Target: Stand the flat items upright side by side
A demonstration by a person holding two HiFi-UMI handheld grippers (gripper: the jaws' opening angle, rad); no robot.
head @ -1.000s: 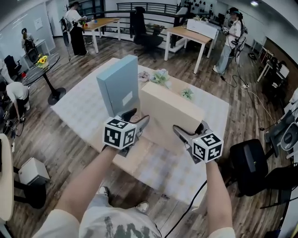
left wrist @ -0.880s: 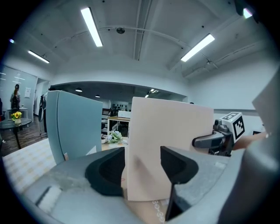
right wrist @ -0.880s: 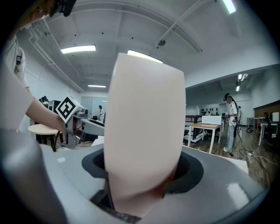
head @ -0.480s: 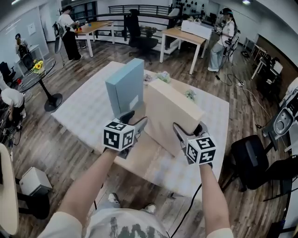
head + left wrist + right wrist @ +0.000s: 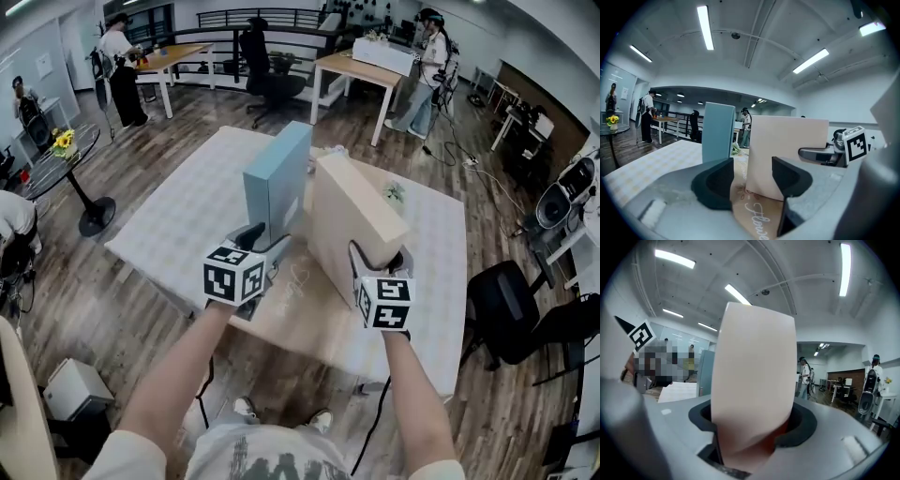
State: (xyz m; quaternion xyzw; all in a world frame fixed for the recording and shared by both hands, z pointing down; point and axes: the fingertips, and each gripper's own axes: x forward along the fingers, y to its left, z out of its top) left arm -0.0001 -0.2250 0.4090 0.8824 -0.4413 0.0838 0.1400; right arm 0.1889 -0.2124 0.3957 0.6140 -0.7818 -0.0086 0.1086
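A flat light-blue box (image 5: 277, 183) stands upright on the table, its narrow edge toward me. Just to its right a flat beige box (image 5: 352, 220) stands upright too, a small gap between them. My right gripper (image 5: 382, 258) is shut on the beige box's near end; the box (image 5: 754, 380) fills the jaws, which have just closed a little on it. My left gripper (image 5: 267, 242) is open at the blue box's near bottom corner. In the left gripper view the blue box (image 5: 717, 133) rises behind the left jaw, with only the table runner between the pads (image 5: 717, 180).
The table carries a pale checked cloth (image 5: 187, 216) and a tan runner with script (image 5: 300, 300). Small flower bunches (image 5: 394, 194) lie behind the boxes. A black chair (image 5: 511, 314) stands to the right, a round table (image 5: 61, 141) far left. People stand at desks in the background.
The beige box has swung from a slanted pose to upright and parallel to the blue box. Both grippers moved across the table, and the two boxes now stand closer together.
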